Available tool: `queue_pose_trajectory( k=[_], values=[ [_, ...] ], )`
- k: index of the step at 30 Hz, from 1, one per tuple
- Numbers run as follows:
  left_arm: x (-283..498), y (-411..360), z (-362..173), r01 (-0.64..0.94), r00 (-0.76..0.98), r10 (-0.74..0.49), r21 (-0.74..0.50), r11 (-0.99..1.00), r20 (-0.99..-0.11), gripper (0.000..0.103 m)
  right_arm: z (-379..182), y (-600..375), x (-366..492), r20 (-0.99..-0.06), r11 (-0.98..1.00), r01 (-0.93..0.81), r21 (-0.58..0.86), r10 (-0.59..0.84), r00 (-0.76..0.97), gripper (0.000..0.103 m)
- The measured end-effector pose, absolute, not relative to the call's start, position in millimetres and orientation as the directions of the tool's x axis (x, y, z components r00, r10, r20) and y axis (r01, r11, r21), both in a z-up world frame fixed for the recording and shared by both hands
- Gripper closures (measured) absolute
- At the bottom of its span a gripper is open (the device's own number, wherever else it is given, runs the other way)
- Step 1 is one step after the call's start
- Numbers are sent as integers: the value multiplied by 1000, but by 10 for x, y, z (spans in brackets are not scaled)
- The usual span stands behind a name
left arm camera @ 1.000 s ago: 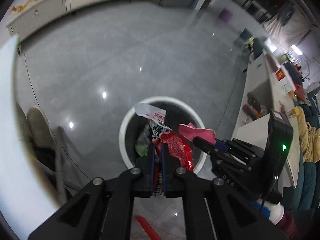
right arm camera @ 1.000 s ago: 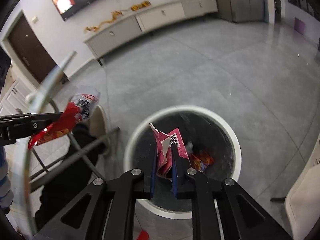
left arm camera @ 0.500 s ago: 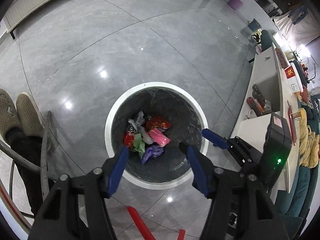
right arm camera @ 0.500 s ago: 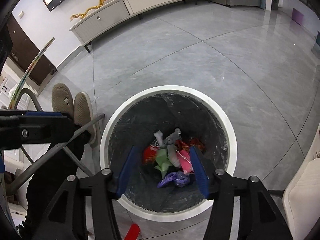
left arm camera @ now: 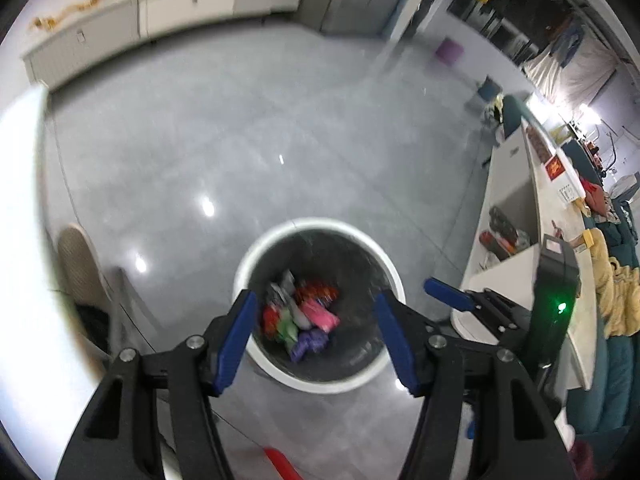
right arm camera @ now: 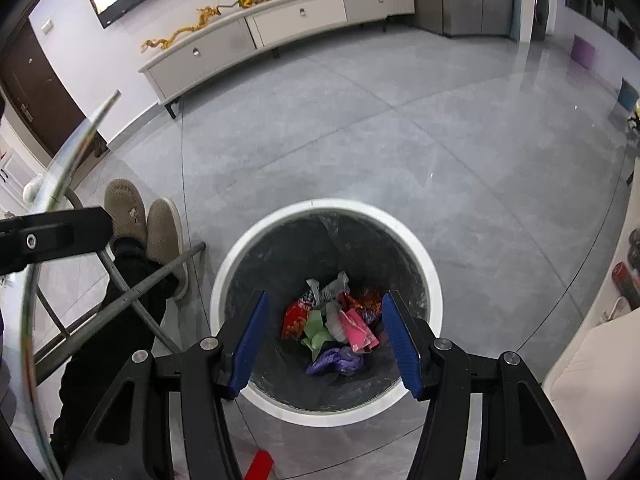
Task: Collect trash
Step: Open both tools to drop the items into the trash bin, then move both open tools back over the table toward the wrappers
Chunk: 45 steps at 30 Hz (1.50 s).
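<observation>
1. Both grippers hover over a round white-rimmed trash bin (right arm camera: pixel 326 216) standing on the grey tiled floor (right arm camera: pixel 400 140).
2. Left gripper (left arm camera: pixel 314 336) has just been opening; its blue-padded jaws are spread wide with nothing between them.
3. Right gripper (right arm camera: pixel 324 340) has likewise just been opening; its jaws are spread and empty, framing the bin's mouth.
4. Crumpled trash (right arm camera: pixel 332 324) lies in a heap at the bottom of the bin's black liner: red, pink, green, purple and grey wrappers touching one another.
5. In the left wrist view, which is blurred, the right gripper's blue fingertip (left arm camera: pixel 448 298) shows just beside the bin's right rim.
6. A person's beige shoes (right arm camera: pixel 144 224) rest on the floor left of the bin, near grey metal legs (right arm camera: pixel 156 276).
7. A small red scrap (right arm camera: pixel 259 465) lies on the floor just in front of the bin.
</observation>
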<state>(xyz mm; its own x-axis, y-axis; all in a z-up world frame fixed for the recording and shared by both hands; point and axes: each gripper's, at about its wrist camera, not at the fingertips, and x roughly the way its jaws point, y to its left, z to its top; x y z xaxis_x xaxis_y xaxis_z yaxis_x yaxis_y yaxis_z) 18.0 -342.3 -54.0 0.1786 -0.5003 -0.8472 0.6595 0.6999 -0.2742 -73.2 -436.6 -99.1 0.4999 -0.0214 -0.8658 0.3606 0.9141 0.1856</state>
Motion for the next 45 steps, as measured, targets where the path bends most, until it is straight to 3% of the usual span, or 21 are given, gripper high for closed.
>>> queue_pose_trajectory(
  k=[8,17,25,35,45],
  values=[
    [94,-2684,-70,654,346,-509,-186,733,-788,43,-315,-4008,-728,-792,940,294,172,-46,609,45],
    [81,-1404,311,506,544,-454,-156,848,-706,43,381,-3293,-611,-703,975,163,153,-9,712,45],
    [100,91,332,301,680,-328,-158,940,-655,43,791,-2377,-328,-646,990,-22,139,107,755,45],
    [195,1927,71,-17,730,-115,-186,982,-673,43,787,-1347,70,-623,963,-214,163,269,734,45],
    [76,2926,-238,-201,699,7,-186,962,-715,43,504,-688,436,-668,925,-339,171,362,650,45]
  ],
)
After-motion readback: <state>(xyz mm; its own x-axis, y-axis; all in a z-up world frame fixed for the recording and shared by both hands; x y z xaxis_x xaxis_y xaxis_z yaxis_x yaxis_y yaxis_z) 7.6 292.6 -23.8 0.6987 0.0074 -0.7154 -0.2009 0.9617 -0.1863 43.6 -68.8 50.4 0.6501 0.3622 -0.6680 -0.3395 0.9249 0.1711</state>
